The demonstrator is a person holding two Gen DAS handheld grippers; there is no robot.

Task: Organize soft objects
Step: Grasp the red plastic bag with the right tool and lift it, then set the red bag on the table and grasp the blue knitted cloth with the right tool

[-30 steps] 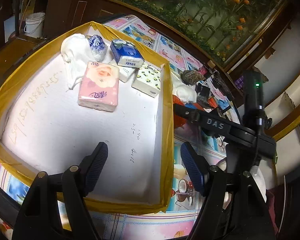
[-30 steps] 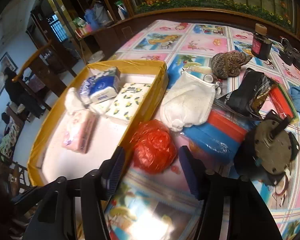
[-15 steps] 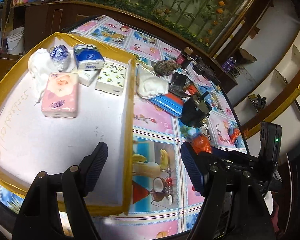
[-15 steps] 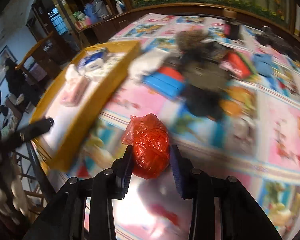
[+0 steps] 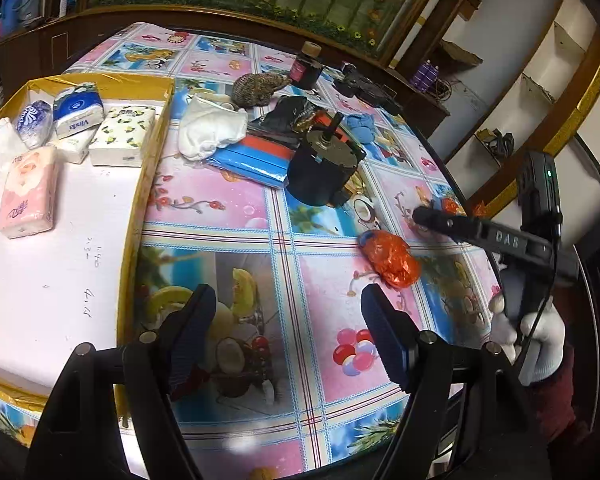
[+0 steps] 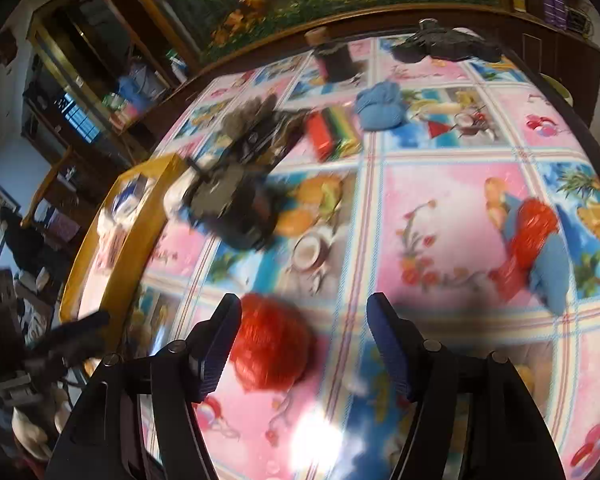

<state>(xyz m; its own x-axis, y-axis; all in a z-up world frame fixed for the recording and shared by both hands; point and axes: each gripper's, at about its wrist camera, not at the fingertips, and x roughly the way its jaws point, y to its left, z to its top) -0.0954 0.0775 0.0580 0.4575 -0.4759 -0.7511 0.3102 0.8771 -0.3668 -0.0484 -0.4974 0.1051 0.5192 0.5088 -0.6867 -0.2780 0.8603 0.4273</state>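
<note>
The red plastic bag bundle [image 6: 274, 346] lies on the bench's fruit-print oilcloth [image 5: 236, 208], loose between the fingers of the right gripper [image 6: 304, 340] and nearer the left finger, which it seems to touch or nearly touch; motion blur leaves that unclear. Those fingers stand wide apart and grip nothing. From the left wrist view the same bundle [image 5: 390, 258] sits to the right of and beyond the left gripper [image 5: 286, 330], whose fingers are also spread and empty. Its long axis runs from near right to far left. The right gripper is clearly the nearer one. The yellow-rimmed tray [image 5: 150, 152] with the tissue packs [image 5: 80, 114] lies well apart, to the left.

Half a second ago the right fingers were closed on the bundle and carrying it above the bench; now they have opened and it rests on the oilcloth. The left wrist view has swung right, away from the tray.
</note>
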